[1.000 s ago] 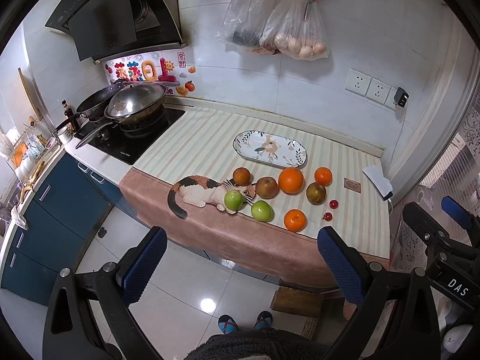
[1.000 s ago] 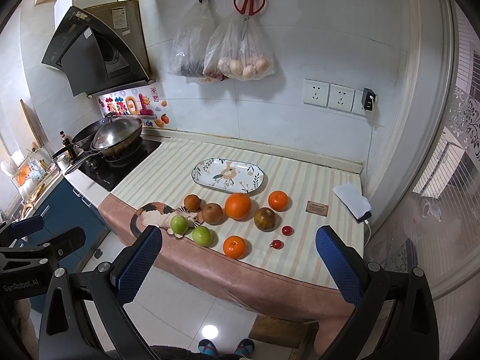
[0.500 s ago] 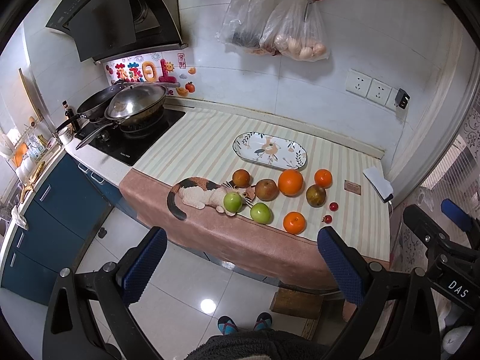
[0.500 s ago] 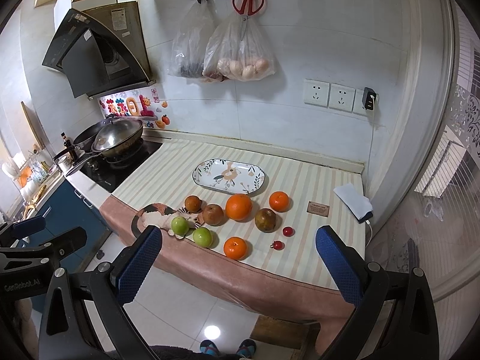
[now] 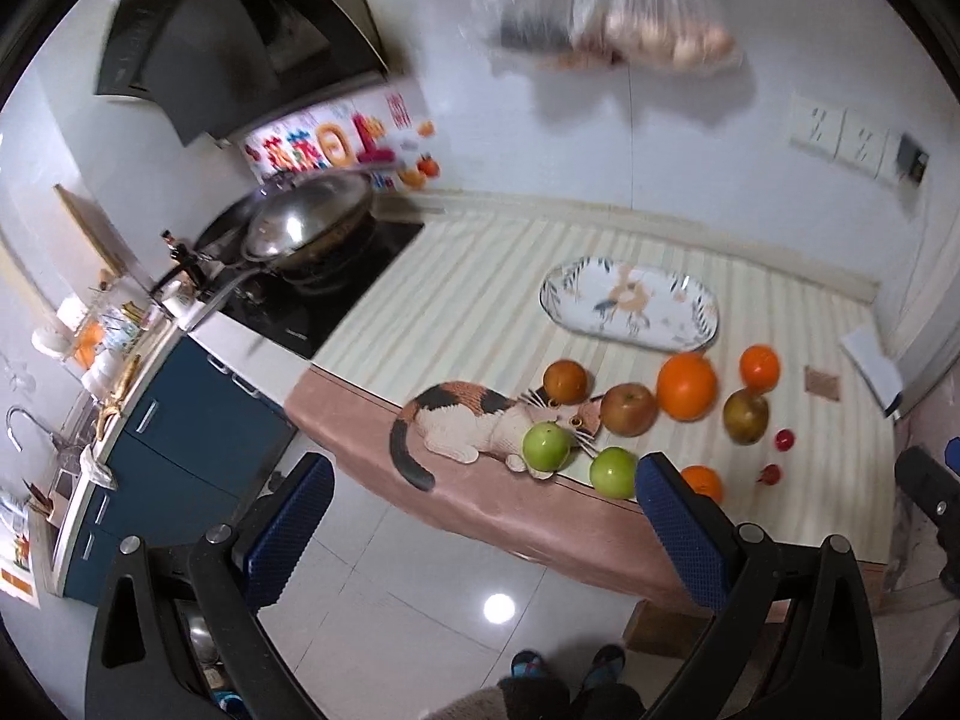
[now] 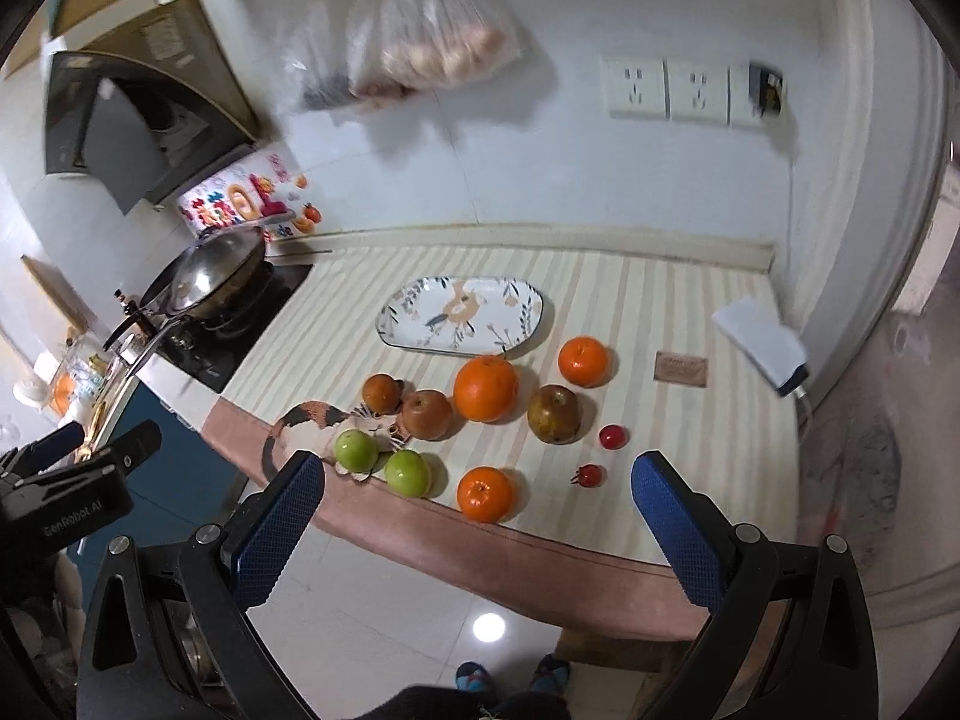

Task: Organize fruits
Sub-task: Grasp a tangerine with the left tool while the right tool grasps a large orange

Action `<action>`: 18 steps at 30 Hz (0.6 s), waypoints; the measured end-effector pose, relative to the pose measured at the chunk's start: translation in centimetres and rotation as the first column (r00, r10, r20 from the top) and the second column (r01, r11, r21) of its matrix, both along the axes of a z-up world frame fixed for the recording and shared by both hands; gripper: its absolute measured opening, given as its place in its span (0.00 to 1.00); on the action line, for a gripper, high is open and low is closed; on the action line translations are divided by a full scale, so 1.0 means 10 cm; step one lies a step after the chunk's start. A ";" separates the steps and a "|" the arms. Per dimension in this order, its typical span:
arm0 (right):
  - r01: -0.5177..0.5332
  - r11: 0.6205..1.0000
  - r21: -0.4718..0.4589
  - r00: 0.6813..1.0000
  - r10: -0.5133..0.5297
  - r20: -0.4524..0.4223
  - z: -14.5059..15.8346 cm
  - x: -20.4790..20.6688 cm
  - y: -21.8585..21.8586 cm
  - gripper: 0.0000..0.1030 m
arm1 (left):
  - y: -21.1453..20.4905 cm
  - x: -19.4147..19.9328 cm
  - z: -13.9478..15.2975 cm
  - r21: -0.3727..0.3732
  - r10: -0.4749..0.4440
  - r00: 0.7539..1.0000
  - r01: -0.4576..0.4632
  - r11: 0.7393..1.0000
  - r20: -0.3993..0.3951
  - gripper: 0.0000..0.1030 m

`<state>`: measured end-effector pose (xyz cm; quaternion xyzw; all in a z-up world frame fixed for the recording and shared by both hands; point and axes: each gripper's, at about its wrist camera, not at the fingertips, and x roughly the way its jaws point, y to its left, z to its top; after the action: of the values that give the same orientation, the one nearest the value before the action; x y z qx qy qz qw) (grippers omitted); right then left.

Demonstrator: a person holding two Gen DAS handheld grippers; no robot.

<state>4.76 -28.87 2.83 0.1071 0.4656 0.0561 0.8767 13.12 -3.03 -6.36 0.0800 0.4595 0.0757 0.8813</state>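
Both claws wide, empty | fruits (image 6: 486, 389) ahead on counter (image 6: 660, 300)

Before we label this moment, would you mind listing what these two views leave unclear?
- Hanging plastic bags: both views blur them, and the top edge cuts them off, so their contents stay uncertain.
- Front orange: in the left wrist view the left gripper partly hides it.
- Small brown card: its print is too small to read in either view.
- Cat print: in the right wrist view the green apple partly covers it.
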 end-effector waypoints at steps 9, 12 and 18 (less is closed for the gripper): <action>0.088 0.988 0.127 0.967 -0.054 -0.247 -1.16 1.20 0.08 1.00 | 0.24 1.21 -0.84 -0.069 -0.045 0.969 0.029 0.997 -0.244 0.99; 0.134 0.983 0.123 0.943 -0.089 -0.319 -1.56 1.65 0.17 1.00 | 0.31 1.69 -1.17 -0.122 -0.081 0.941 0.043 0.992 -0.328 0.99; 0.204 0.976 0.073 0.879 -0.150 -0.454 -2.24 2.34 0.40 1.00 | 0.30 2.42 -1.89 -0.212 -0.181 0.856 0.086 0.973 -0.484 0.86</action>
<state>28.19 -24.91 -19.55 0.2113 0.6378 -0.0228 0.7403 37.29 -0.03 -25.23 0.0477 0.6704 -0.0518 0.7387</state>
